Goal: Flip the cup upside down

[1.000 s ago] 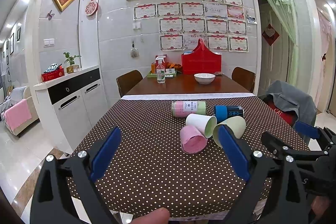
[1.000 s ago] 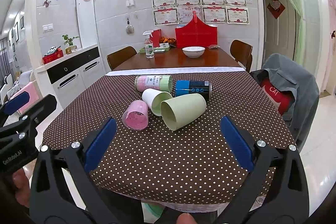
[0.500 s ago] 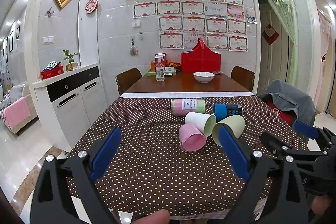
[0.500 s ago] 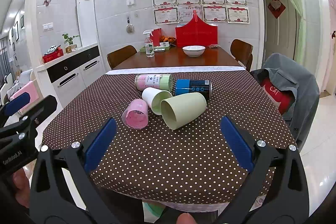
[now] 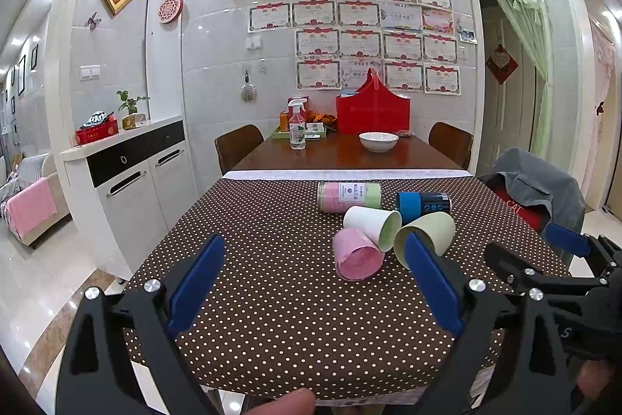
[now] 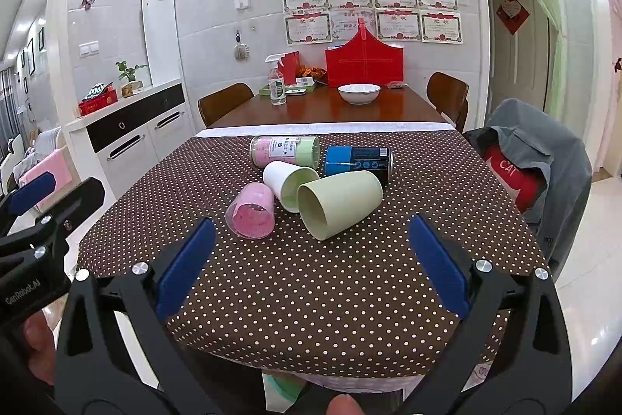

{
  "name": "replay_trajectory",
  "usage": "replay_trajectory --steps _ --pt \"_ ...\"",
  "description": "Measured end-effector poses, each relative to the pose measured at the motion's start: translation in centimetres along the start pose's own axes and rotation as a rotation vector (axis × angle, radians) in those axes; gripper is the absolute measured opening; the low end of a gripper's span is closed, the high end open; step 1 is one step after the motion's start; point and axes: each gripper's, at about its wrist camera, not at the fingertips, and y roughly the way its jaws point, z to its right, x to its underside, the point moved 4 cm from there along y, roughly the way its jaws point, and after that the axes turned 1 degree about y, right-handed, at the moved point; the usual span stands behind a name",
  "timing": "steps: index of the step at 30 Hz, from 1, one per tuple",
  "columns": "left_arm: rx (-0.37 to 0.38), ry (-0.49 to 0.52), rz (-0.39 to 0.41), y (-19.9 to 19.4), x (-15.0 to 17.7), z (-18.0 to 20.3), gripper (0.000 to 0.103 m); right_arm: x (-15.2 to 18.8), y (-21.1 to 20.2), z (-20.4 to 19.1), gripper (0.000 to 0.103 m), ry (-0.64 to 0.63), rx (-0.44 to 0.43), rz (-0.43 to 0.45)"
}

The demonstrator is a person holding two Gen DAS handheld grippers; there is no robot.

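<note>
Three cups lie on their sides on the brown dotted tablecloth (image 6: 311, 294): a pink cup (image 6: 253, 209) (image 5: 357, 256), a white cup with a green inside (image 6: 289, 179) (image 5: 372, 223), and a pale green cup (image 6: 337, 203) (image 5: 429, 230). My right gripper (image 6: 311, 259) is open and empty, held before the table's front edge, short of the cups. My left gripper (image 5: 313, 284) is open and empty, to the left of the right one. The right gripper also shows in the left wrist view (image 5: 559, 259).
A pink-and-green canister (image 6: 285, 150) and a blue-and-black can (image 6: 357, 162) lie behind the cups. A white bowl (image 6: 358, 93), a spray bottle (image 6: 276, 84) and a red basket (image 6: 363, 59) stand at the far end. A chair with a grey jacket (image 6: 532, 158) is at the right.
Both grippers have stayed open and nearly still. The view has shifted only slightly; the cups have not moved.
</note>
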Motion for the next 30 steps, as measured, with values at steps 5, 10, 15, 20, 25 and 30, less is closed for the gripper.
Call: replay_trajectory --steps 5,10,15,20,25,30 --pt "-0.001 0.002 0.003 -0.1 -0.1 0.0 0.092 0.1 0.1 0.1 0.097 -0.004 0.003 0.003" --pt "-0.001 0.005 0.002 0.1 0.1 -0.1 0.092 0.0 0.2 0.2 0.097 -0.007 0.006 0.005" --pt "0.009 0.017 -0.012 0.6 0.3 0.0 0.092 0.0 0.7 0.5 0.097 -0.01 0.011 -0.002" --pt "0.012 0.032 -0.037 2.5 0.1 0.2 0.092 -0.1 1.9 1.0 0.097 -0.019 0.014 -0.021" --pt "0.034 0.095 -0.084 6.1 -0.4 0.8 0.092 -0.2 4.2 2.7 0.097 -0.005 0.022 -0.053" --pt "0.064 0.128 -0.158 11.0 -0.8 1.0 0.092 -0.5 7.4 4.4 0.097 0.012 0.028 -0.1"
